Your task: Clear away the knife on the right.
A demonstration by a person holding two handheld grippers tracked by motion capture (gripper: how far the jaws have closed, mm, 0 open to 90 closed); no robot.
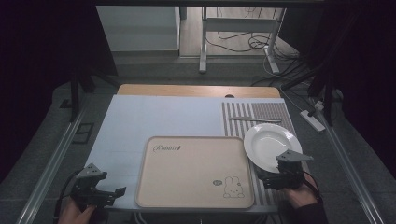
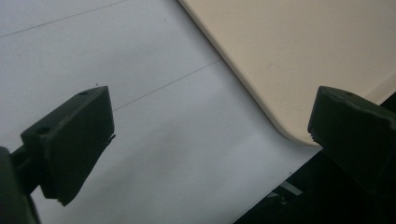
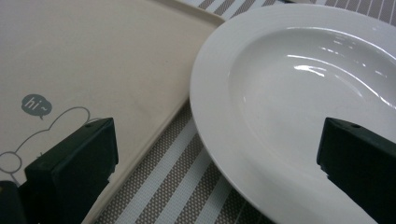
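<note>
Tongs on the left [image 1: 122,190] sit low at the near left corner of the desk [image 1: 154,116], spread wide with nothing between them, just beside the rounded corner of the one beige tray [image 1: 187,186] with its rabbit drawing. That tray lies flat on the pale mat, bare of any load. Right of it, on the striped placemat [image 1: 280,109], rests a single white plate [image 1: 266,140], deep-welled and glossy, its rim just beside the tray's right edge. The right tongs [image 1: 267,173] hang at the plate's near rim, jaws spread, one over the tray side and one over the plate, gripping nothing. I'd judge the plate stiff, fairly heavy, slick under hard jaws and breakable, so the broad flat rim is the place to pinch it. One knife-like utensil [image 1: 254,120] lies beyond the plate.
</note>
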